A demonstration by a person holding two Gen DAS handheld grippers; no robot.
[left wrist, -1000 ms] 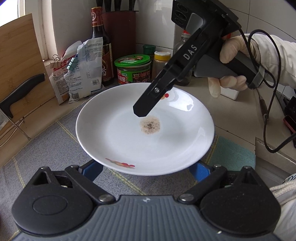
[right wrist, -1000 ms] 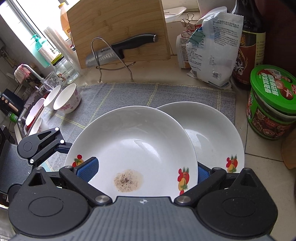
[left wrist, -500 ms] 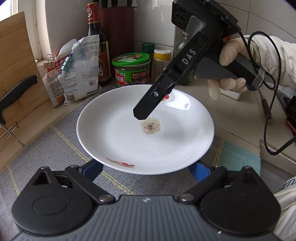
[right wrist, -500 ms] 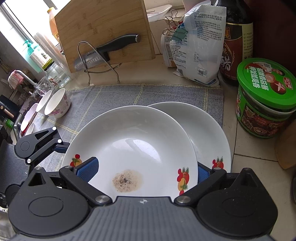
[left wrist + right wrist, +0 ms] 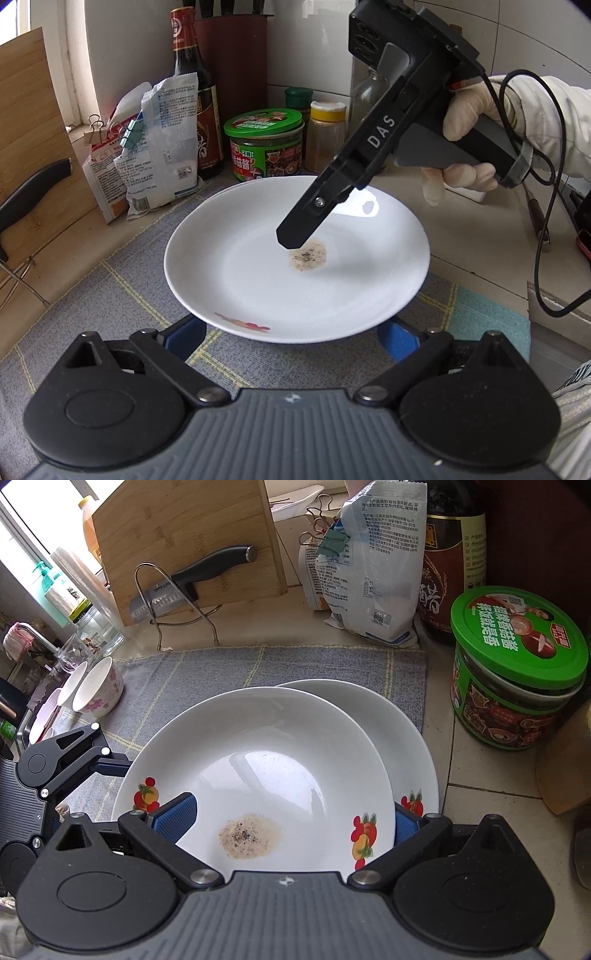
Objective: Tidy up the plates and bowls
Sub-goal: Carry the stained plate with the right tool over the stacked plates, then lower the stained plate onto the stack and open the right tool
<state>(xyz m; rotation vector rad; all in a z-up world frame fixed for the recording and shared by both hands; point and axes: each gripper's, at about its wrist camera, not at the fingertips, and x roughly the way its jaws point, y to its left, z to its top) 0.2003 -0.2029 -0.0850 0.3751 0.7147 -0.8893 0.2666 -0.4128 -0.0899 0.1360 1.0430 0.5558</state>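
While our left gripper [image 5: 291, 332] and right gripper [image 5: 284, 818] stand spread, neither clamping, we see the stained plate [image 5: 258, 768] overlapping a second plate [image 5: 402, 738].

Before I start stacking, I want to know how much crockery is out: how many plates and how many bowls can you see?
Plates: 2, a stained plate and a clean plate partly hidden by it.
Bowls: 2, a floral bowl and a second bowl beside it.
Total: 4. The white dishes at the left edge are too cut off to count.
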